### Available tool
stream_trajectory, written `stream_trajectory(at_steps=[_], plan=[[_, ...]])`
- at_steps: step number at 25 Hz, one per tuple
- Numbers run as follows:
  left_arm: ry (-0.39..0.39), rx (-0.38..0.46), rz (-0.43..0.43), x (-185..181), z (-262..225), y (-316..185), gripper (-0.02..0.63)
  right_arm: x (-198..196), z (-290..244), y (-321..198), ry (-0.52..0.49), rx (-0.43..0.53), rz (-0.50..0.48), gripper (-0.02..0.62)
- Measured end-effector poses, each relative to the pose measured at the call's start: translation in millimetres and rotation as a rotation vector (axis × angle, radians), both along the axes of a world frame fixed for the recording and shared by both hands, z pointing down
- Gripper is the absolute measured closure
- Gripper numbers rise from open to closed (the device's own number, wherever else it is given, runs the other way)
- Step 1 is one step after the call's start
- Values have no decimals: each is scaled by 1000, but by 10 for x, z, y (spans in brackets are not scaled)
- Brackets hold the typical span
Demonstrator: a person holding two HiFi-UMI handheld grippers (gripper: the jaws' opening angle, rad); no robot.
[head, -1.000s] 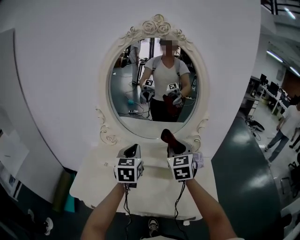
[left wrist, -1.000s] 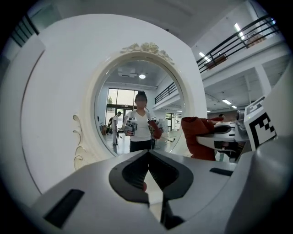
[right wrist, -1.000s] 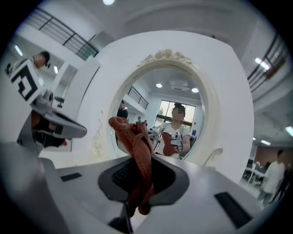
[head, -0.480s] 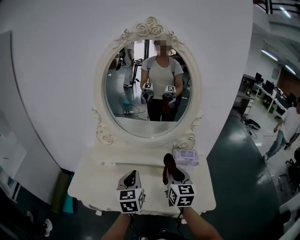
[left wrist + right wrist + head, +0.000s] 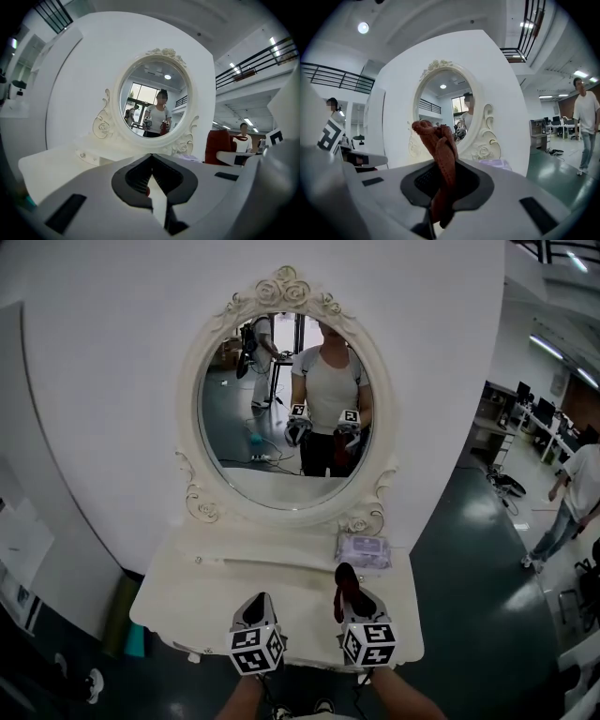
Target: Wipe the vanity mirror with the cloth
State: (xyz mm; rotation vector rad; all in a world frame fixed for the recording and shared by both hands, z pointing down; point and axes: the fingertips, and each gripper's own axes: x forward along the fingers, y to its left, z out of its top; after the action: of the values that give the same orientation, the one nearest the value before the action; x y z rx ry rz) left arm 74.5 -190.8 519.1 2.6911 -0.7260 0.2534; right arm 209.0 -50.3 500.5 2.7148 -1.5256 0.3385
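An oval vanity mirror (image 5: 281, 409) in an ornate cream frame stands upright at the back of a cream dressing table (image 5: 234, 577), reflecting the person (image 5: 330, 390) holding both grippers. The right gripper (image 5: 353, 596) hovers over the table's front edge, well apart from the glass, jaws clamped on a rust-red cloth (image 5: 440, 150) that sticks up bunched between them. The left gripper (image 5: 257, 607) hangs beside it, jaws pressed together on nothing; what seems a pale packet of wipes (image 5: 364, 549) lies near the mirror's base.

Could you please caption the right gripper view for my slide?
Right gripper shut on a crumpled reddish-brown cloth, facing the oval white-framed vanity mirror.
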Motion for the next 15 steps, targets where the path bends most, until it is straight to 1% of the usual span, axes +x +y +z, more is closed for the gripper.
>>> stream_trajectory(at_steps=[5,10,15], plan=[[-33,31,2,71,-7,77,595,57,-53,2,-33,34,-41,535],[-38,41,-9,75,-40,77,595,70,-74,-56,-45,36,-76,535],[-44,37,-31,40,-24,22,595,90,-75,-122,-60,43,-82,535]])
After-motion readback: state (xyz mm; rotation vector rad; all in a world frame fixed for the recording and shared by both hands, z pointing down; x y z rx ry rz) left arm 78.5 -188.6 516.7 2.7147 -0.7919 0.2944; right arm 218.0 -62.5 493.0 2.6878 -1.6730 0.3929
